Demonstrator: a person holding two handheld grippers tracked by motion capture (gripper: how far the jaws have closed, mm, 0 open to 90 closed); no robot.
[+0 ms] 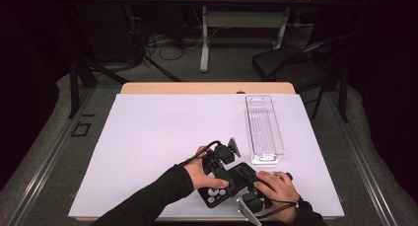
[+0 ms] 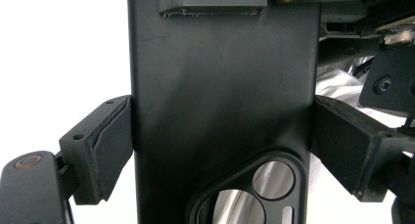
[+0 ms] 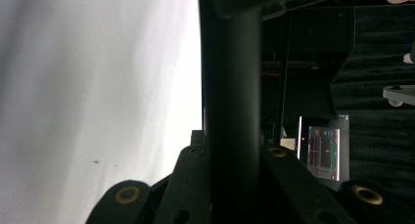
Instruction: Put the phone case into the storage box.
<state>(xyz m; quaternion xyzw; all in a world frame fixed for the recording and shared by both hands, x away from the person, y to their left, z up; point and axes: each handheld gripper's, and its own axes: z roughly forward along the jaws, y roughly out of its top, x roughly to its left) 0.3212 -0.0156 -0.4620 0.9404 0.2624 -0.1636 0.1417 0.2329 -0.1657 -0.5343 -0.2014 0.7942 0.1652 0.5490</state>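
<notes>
- White table cover [image 1: 148, 152]: broad and bare on the left. Best treated as the safe landing spot should the grip fail, so work low over it rather than out past the near edge.
- Clear tray [image 1: 249, 127]: lying lengthwise at the right, empty, just beyond the hands. Probably the place to set the case down; if so, line the long side of the case up with the tray's long side before lowering.
- Phone case [image 1: 231, 184]: black, lifted off the table near its front edge, between the two hands and shared by both tools. Avoid twisting one hand against the other, since a thin shell will likely flex or spring out.
- Left gripper [image 1: 222, 172]: clamped across the full width of the case, pads [image 2: 110, 145] pressing on both long edges. Looks like the steadier hold, so let it carry the weight during any move.
- Right gripper [image 3: 232, 155]: pinched almost fully together on one thin edge of the case, seen edge-on in the right gripper view. Release this one first, and only once the left hold has been judged secure.
- Camera cutout [image 2: 254, 190]: at the end of the case nearest the left jaws. Steer the pads clear of this weak corner when regripping.
</notes>
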